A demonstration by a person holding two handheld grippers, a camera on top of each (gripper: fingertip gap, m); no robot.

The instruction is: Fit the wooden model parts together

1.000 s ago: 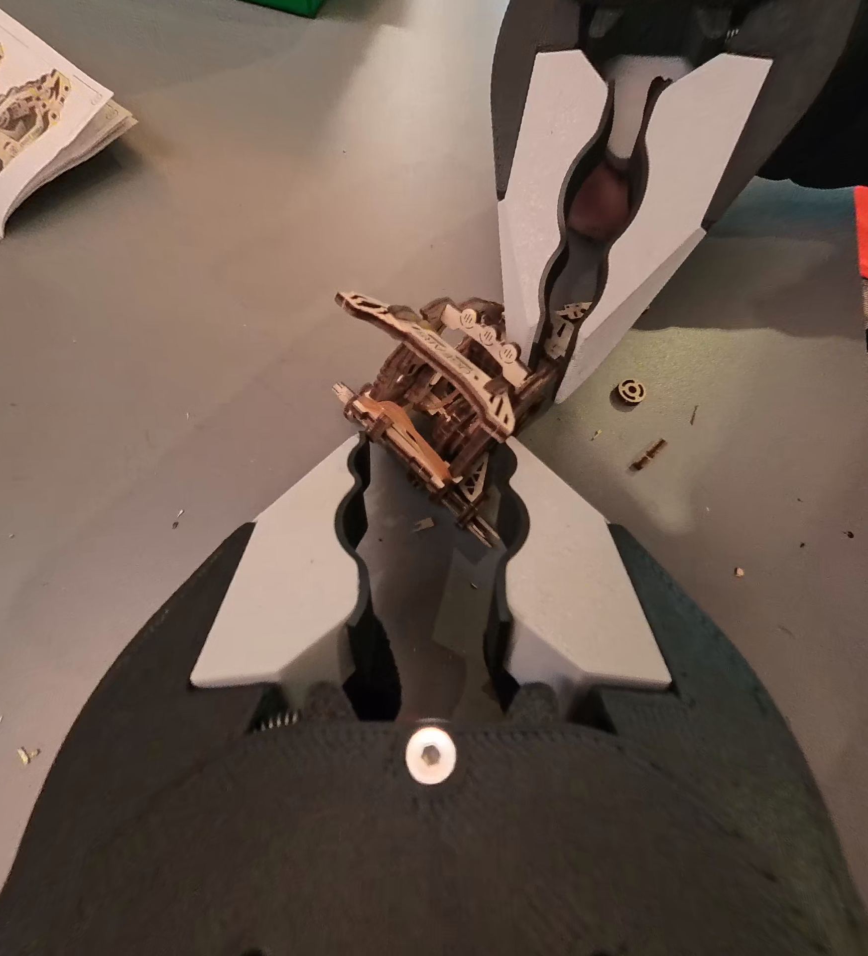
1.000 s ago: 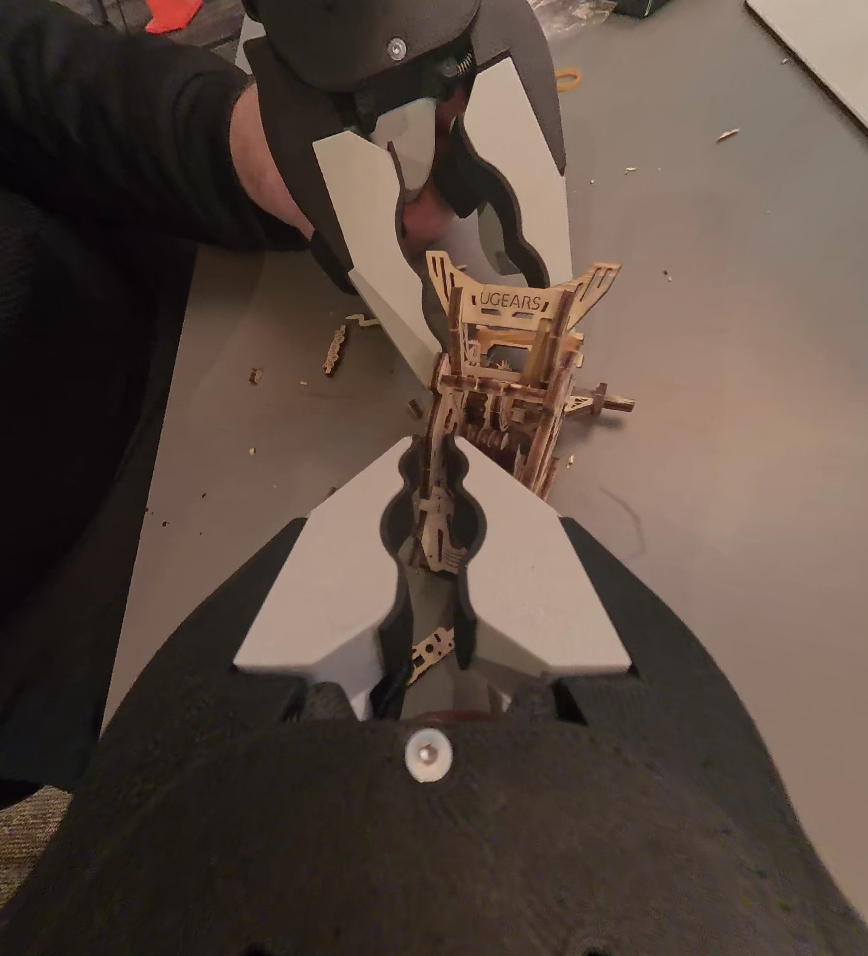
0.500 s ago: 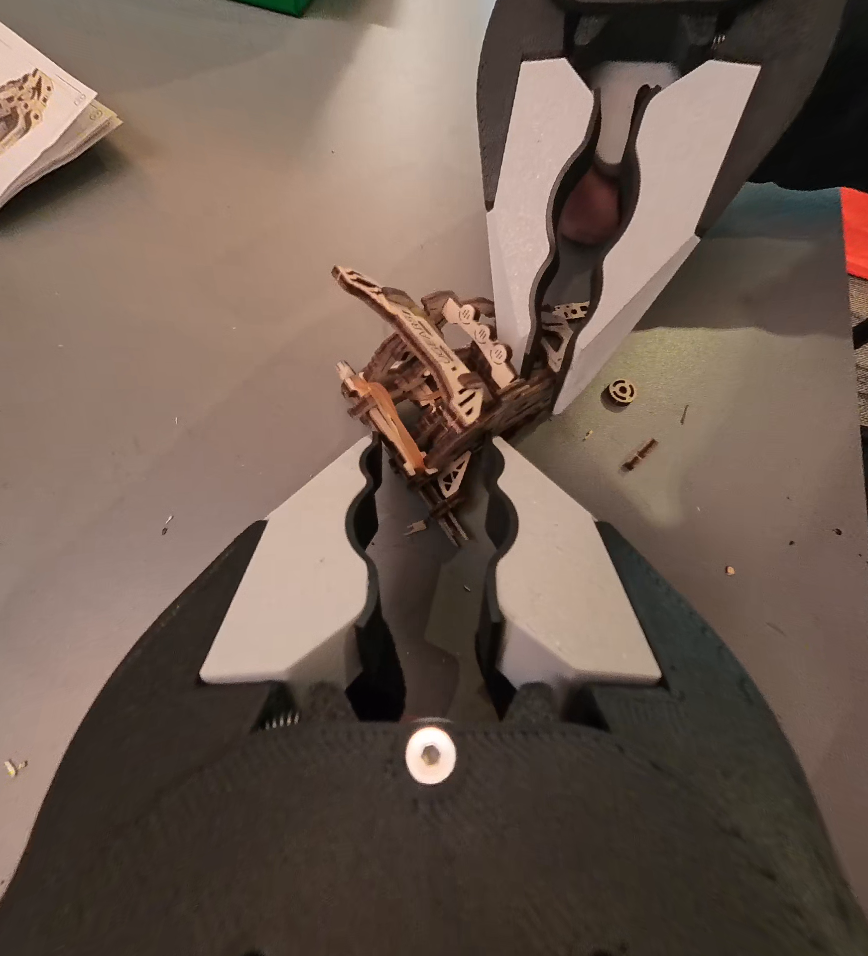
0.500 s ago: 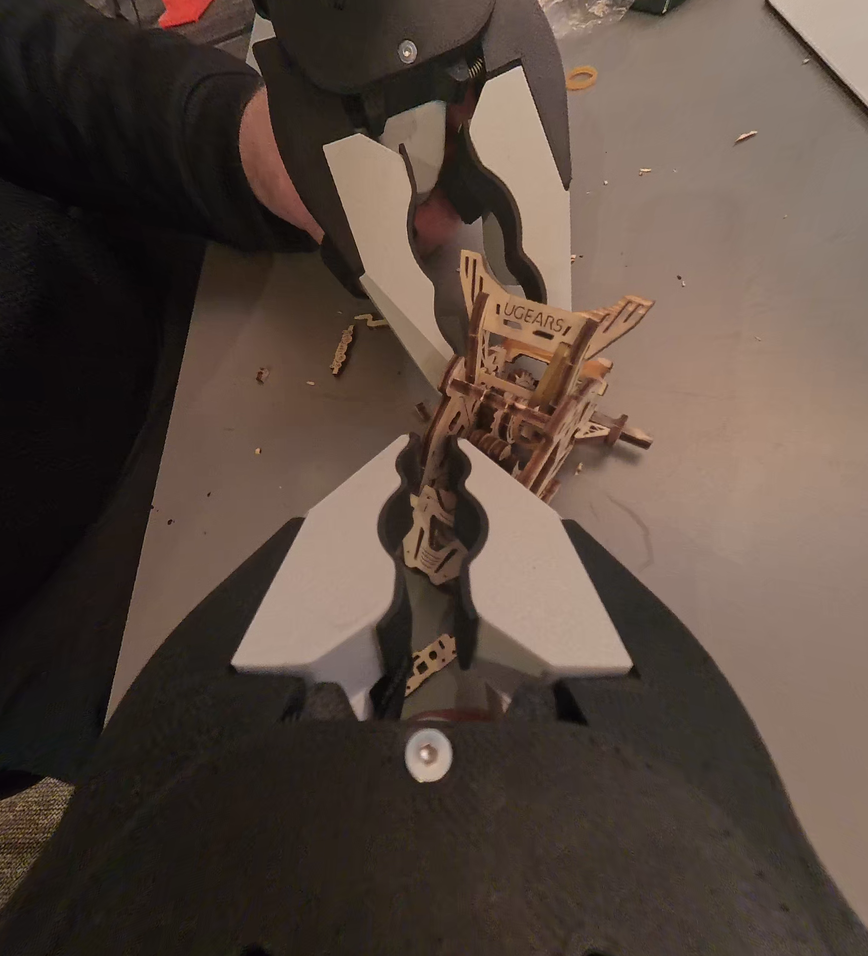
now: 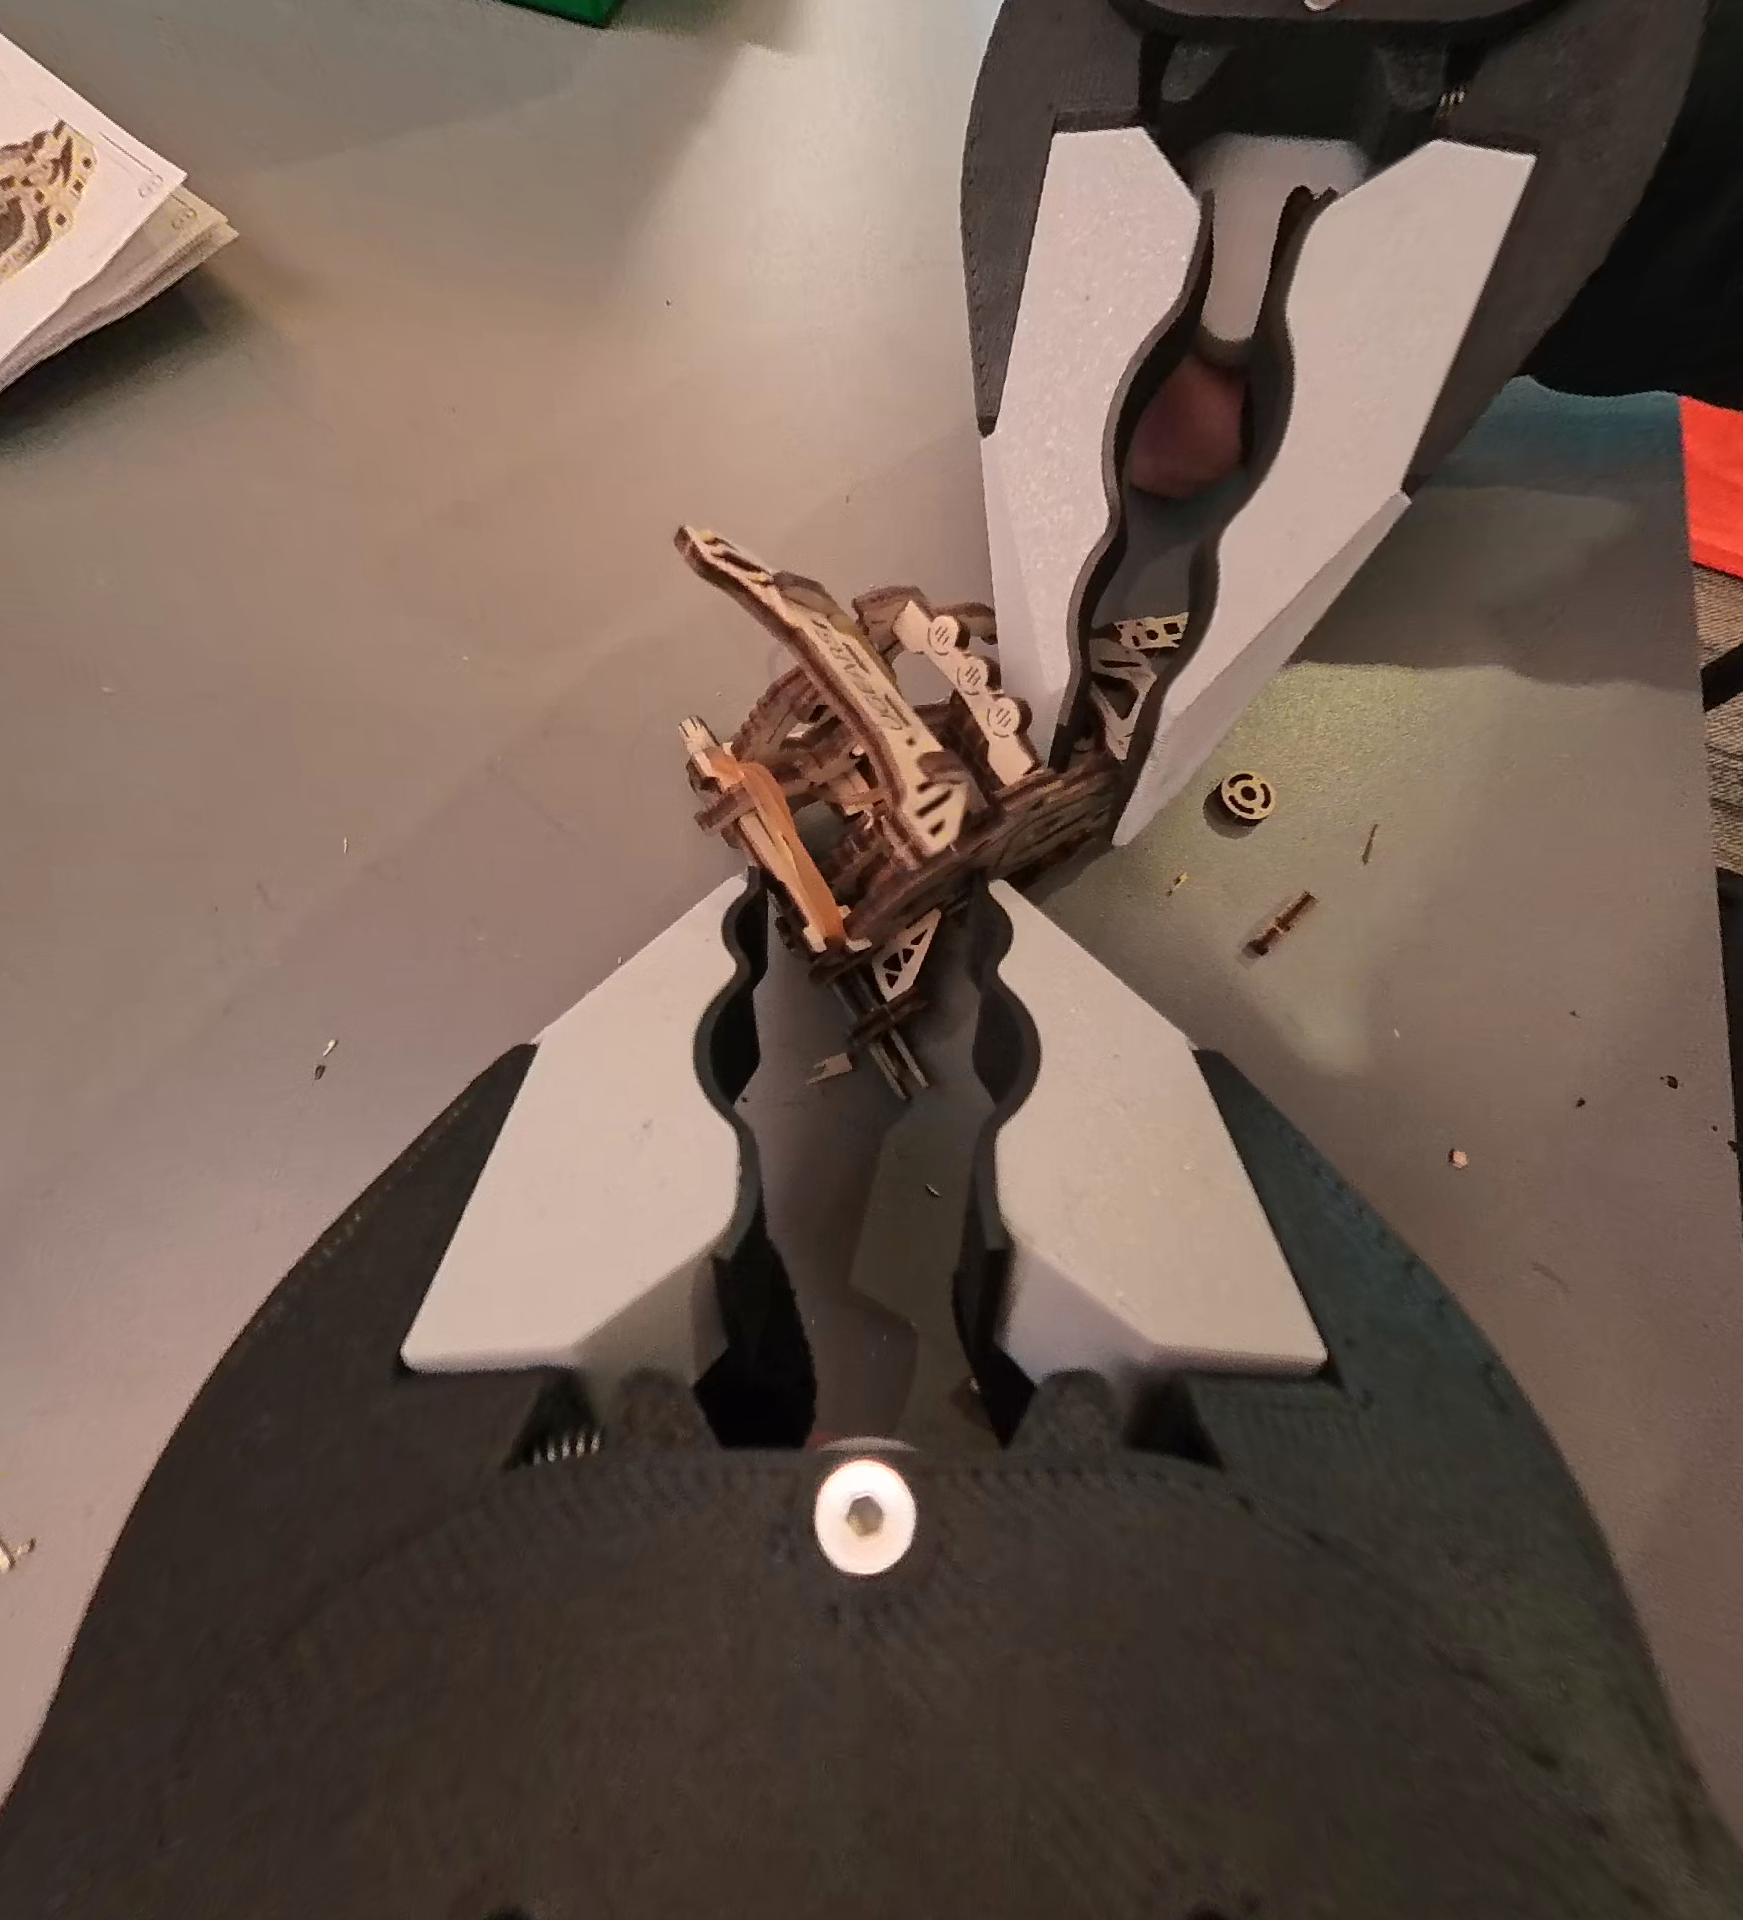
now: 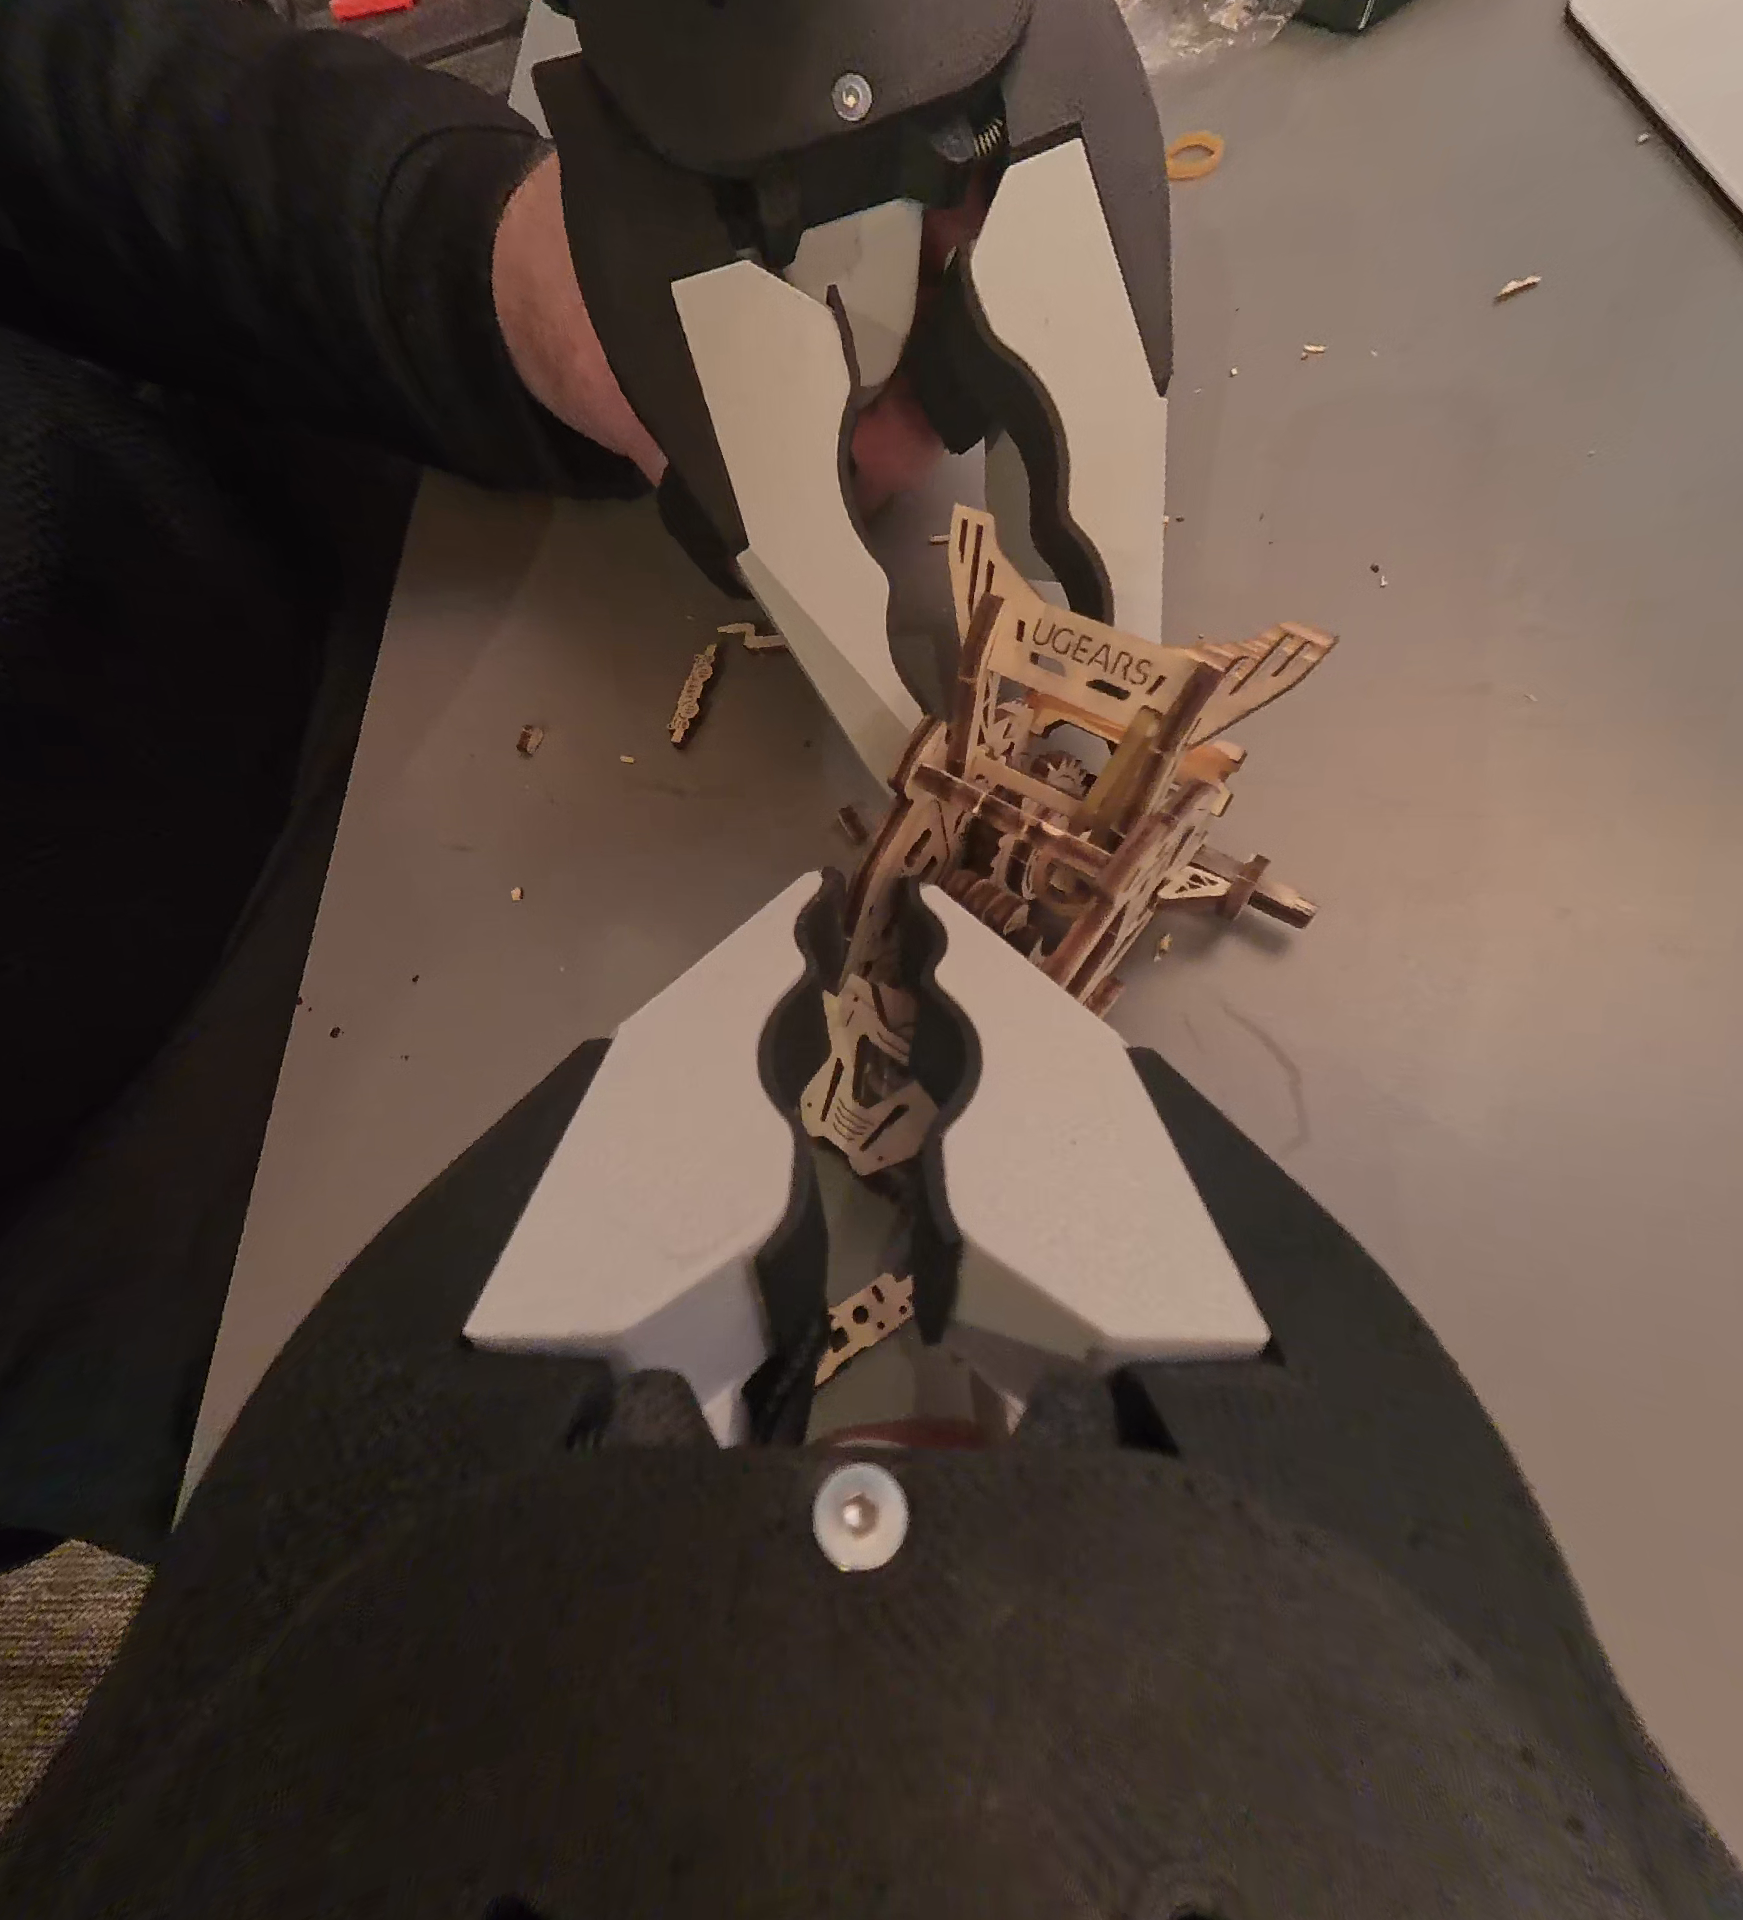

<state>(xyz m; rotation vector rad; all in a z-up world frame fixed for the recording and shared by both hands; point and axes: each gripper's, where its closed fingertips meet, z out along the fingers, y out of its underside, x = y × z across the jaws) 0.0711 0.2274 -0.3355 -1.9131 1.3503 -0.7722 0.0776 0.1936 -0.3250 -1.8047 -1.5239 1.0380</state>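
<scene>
Two grippers meet at the wooden model [image 5: 872, 790] on the grey table [image 5: 410, 665]; right gripper [image 6: 872, 914], entering from 1 o'clock in the left view, pinches its side panel; left gripper [image 5: 872, 914] has fingers spread around the axle end, contact unclear; I'd brace firmly, then close gently to avoid snapping thin plywood.

Model [image 5: 877, 769] hemmed btwn both tongs; table [image 5: 379, 623] left side open.
</scene>
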